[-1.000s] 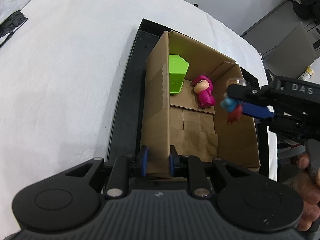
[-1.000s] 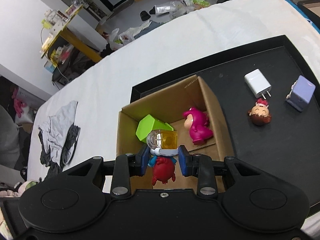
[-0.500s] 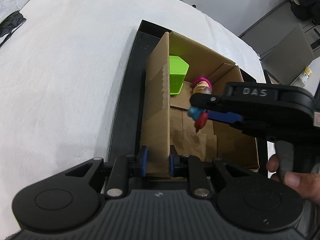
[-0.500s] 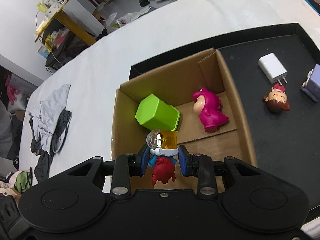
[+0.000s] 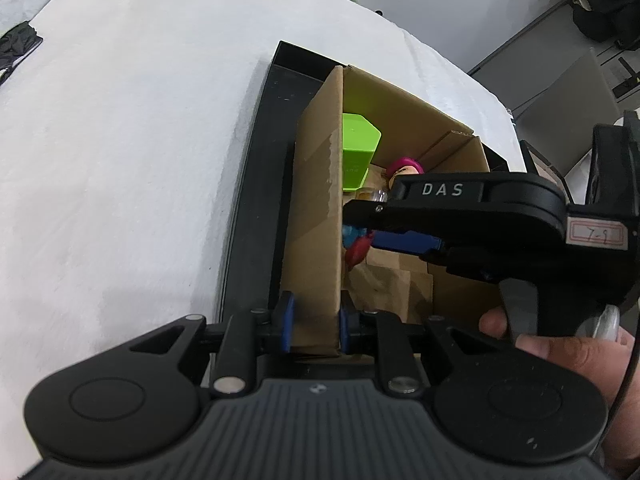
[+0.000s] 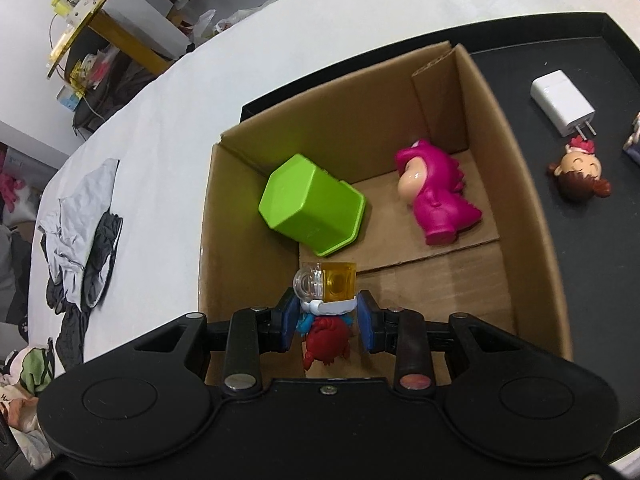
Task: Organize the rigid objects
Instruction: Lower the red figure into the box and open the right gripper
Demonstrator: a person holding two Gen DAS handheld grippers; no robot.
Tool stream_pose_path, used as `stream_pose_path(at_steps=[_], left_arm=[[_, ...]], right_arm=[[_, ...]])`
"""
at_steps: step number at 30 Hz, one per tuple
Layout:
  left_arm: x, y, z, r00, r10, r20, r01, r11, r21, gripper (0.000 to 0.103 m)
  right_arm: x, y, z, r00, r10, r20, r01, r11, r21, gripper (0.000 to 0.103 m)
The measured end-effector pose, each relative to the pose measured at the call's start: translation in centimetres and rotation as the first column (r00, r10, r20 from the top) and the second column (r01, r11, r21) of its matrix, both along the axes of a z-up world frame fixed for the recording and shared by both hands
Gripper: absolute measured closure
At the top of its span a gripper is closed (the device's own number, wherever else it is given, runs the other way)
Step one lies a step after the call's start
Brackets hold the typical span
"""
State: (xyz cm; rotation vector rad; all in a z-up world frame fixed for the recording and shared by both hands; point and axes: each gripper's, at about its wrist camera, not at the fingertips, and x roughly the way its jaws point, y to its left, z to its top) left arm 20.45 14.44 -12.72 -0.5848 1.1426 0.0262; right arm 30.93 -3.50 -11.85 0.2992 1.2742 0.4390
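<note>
The open cardboard box [image 6: 516,184] stands on a black tray [image 6: 600,248]. My left gripper [image 5: 314,322] is shut on the box's near side wall [image 5: 316,240]. My right gripper [image 6: 328,316] is shut on a small toy [image 6: 326,332], a red crab figure with a yellow and clear block on top. It hangs inside the box near the left wall, above the floor. In the left wrist view the right gripper [image 5: 360,226] reaches in from the right with the toy [image 5: 356,248]. A green hexagonal cup [image 6: 312,204] and a pink dinosaur figure [image 6: 436,196] lie in the box.
On the tray to the right of the box lie a white charger plug [image 6: 562,104], a doll head [image 6: 578,176] and a purple item [image 6: 634,144] at the frame edge. Crumpled clothes [image 6: 80,224] lie on the white tablecloth [image 5: 120,160]. A hand [image 5: 560,348] holds the right gripper.
My right gripper has moved left and down into the box with the toy, from above the right wall to close beside the left wall. The left gripper and the box have kept still.
</note>
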Motion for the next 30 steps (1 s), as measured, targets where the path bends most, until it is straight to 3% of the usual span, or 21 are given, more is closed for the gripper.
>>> stream_pose_path(at_steps=[10,30], left_arm=[[0.1,0.2,-0.1,1.000,0.000,0.000,0.000,1.000,-0.008,0.083],[0.6,-0.5,0.4,1.000,0.015,-0.011,-0.015,0.999,0.033,0.083]], right_arm=[[-0.4,-0.7,0.4,1.000,-0.011,-0.003,0.011,1.000,0.009,0.070],[-0.5,-4.8,4.2,1.000,-0.009,0.030,0.007,0.998,0.067,0.070]])
